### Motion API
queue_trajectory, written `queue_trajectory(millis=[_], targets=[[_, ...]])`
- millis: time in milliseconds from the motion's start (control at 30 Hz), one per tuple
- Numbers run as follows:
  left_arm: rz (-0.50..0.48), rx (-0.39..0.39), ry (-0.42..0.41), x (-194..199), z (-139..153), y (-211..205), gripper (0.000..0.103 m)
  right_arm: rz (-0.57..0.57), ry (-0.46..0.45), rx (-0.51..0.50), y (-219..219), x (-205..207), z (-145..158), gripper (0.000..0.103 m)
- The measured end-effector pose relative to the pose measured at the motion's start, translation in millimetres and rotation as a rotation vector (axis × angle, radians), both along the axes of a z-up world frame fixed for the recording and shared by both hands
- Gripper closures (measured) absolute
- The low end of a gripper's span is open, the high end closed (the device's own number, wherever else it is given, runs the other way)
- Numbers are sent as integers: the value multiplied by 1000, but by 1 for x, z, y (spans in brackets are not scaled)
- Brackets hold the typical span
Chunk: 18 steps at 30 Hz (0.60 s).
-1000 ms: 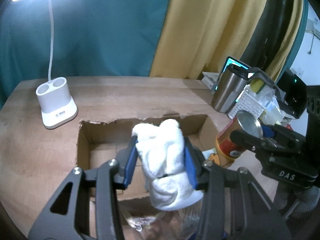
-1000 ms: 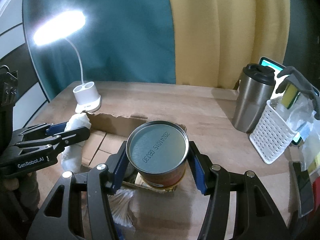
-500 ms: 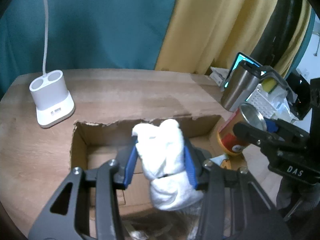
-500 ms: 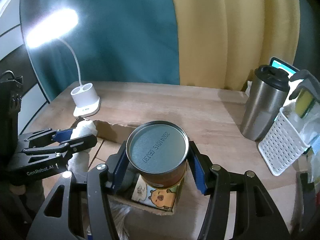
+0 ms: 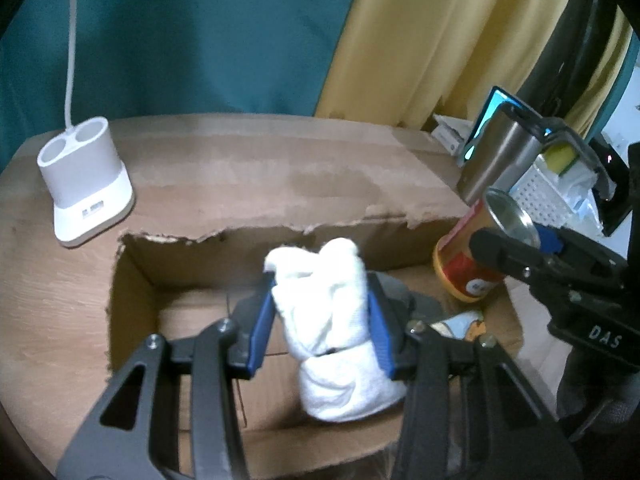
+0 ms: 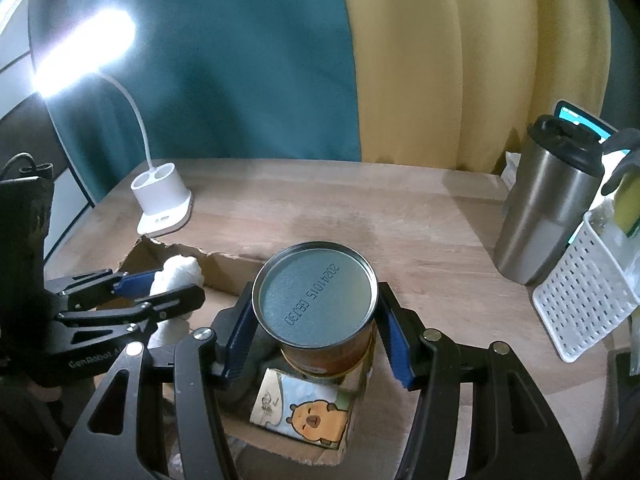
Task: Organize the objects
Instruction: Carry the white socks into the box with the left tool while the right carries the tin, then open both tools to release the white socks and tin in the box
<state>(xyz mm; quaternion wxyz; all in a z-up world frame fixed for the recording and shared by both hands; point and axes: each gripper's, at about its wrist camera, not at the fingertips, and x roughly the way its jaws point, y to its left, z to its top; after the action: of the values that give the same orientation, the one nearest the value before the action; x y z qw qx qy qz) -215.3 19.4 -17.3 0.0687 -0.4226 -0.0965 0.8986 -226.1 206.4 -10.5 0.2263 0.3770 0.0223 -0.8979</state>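
a rolled white cloth (image 5: 336, 328) sat clamped between the blue pads of the left gripper (image 5: 320, 320), its knotted top poking up past the fingertips and its thick lower end hanging below them. it hung over the open cardboard box (image 5: 132, 292), above the box's bare floor and apart from its walls. in the right wrist view the same cloth (image 6: 178, 276) showed at the box's left end, gripped by the left gripper (image 6: 156, 292).

the right gripper (image 6: 316, 320) was closed on a can (image 6: 316, 300) with a red and yellow label, its pads pressed to the can's two sides and the plain metal end, stamped with a printed code, facing the camera. the can was held tilted above the box's right end, just over a packet with a cartoon animal (image 6: 308, 412) that lay inside against the near wall. from the left wrist view the can (image 5: 472, 256) hung near the box's right corner, with the right gripper (image 5: 516, 248) reaching in from the right and a gloved hand (image 5: 600, 400) below it.

the box had a torn, ragged far edge and stood on a wooden table (image 6: 360, 200). a white desk lamp base (image 5: 84, 188) stood on the table just beyond the box's left far corner, its lit head (image 6: 84, 52) bright in the right wrist view. toward the right edge of the table stood a steel tumbler (image 6: 548, 208) with a black lid, and next to it a white perforated basket (image 6: 580, 304) holding a yellow sponge. teal and yellow curtains (image 6: 320, 60) hung behind.
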Motion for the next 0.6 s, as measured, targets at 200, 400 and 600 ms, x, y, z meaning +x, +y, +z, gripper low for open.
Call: queue_trajectory(millis=[200, 400, 600], targets=[[-6, -1, -31, -6, -11, 3, 59, 5, -16, -1, -2, -5, -9, 43], [-11, -6, -44, -10, -14, 4, 59, 3, -22, -1, -3, -7, -16, 43], [-9, -4, -86, -13, -20, 5, 57, 1, -18, 2, -1, -8, -18, 43]])
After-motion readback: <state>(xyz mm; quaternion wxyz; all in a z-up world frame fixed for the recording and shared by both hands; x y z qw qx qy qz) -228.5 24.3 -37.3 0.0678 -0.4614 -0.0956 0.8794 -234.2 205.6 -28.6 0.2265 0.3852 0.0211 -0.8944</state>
